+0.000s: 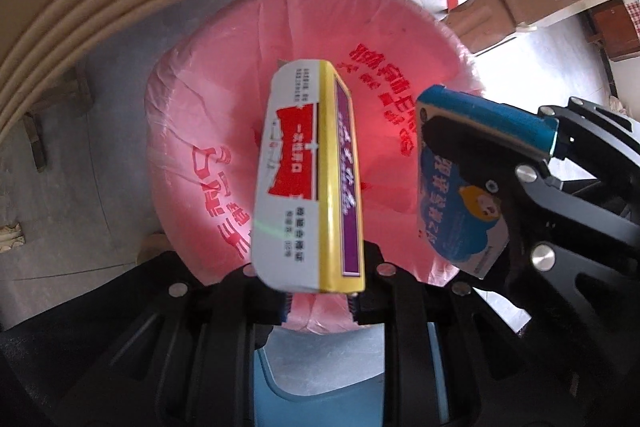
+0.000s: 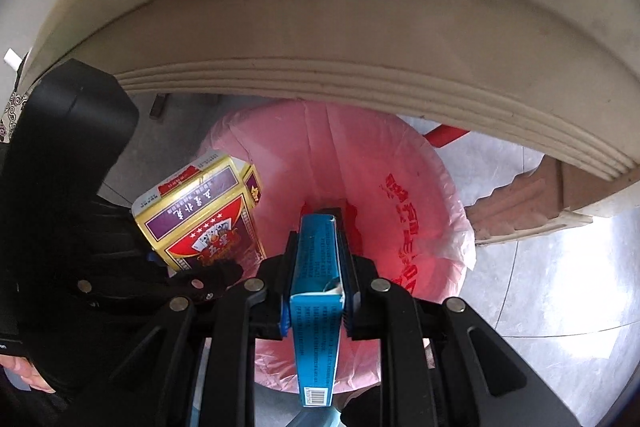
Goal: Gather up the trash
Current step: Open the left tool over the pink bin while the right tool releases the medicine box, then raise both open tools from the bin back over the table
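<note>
Two hand-held grippers hang over a bin lined with a pink plastic bag (image 1: 400, 39) printed in red characters. The left gripper (image 1: 320, 301), at 6 o'clock in its own wrist view, is clamped tight on the lower end of a gold-and-purple playing-card box (image 1: 308, 179), which stands over the middle of the bag's mouth. At 3 o'clock in that view, the right gripper (image 1: 554, 147) pinches a blue carton (image 1: 456, 195) bearing a cartoon figure, held above the bag's right rim. The right wrist view shows that carton edge-on at 6 o'clock, pressed between the closed jaws, with the card box at 9 o'clock. A cream moulded table edge (image 2: 360, 39) arcs across at 12 o'clock, above grey floor (image 1: 72, 155)
</note>
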`<action>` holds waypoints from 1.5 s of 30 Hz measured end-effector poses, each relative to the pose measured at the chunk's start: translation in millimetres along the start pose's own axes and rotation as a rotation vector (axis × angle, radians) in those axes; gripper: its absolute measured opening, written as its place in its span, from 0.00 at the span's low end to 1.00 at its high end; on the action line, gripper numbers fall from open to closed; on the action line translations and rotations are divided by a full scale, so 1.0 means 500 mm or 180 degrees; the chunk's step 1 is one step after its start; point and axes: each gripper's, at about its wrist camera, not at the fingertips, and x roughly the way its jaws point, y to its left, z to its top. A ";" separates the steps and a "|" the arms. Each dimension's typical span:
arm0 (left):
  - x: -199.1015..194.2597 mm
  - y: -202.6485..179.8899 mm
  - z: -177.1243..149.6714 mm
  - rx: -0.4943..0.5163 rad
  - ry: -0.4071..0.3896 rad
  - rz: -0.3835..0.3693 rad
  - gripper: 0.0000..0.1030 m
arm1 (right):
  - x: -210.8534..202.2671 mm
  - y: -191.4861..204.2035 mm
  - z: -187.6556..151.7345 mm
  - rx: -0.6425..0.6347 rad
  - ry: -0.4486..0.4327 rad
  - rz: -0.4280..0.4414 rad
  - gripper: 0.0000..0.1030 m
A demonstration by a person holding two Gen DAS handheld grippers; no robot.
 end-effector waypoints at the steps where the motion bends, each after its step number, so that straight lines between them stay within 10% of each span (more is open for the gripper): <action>1: 0.004 0.001 0.001 -0.0002 0.0008 0.0004 0.20 | 0.005 -0.001 0.000 0.0010 0.0024 0.0010 0.18; 8: 0.005 -0.011 0.010 -0.0017 0.0083 0.0035 0.26 | 0.035 -0.013 -0.001 0.0079 0.0116 0.0048 0.21; 10: 0.017 -0.008 0.013 -0.0019 0.0109 0.0031 0.51 | 0.037 -0.021 0.001 0.0142 0.0119 0.0069 0.37; 12: 0.014 -0.004 0.013 0.0005 0.0062 0.0106 0.53 | 0.031 -0.031 0.002 0.0212 0.0072 0.0058 0.65; 45: -0.052 0.014 -0.008 -0.0075 -0.0163 0.0104 0.61 | -0.039 -0.038 0.003 0.0361 -0.0192 0.0043 0.66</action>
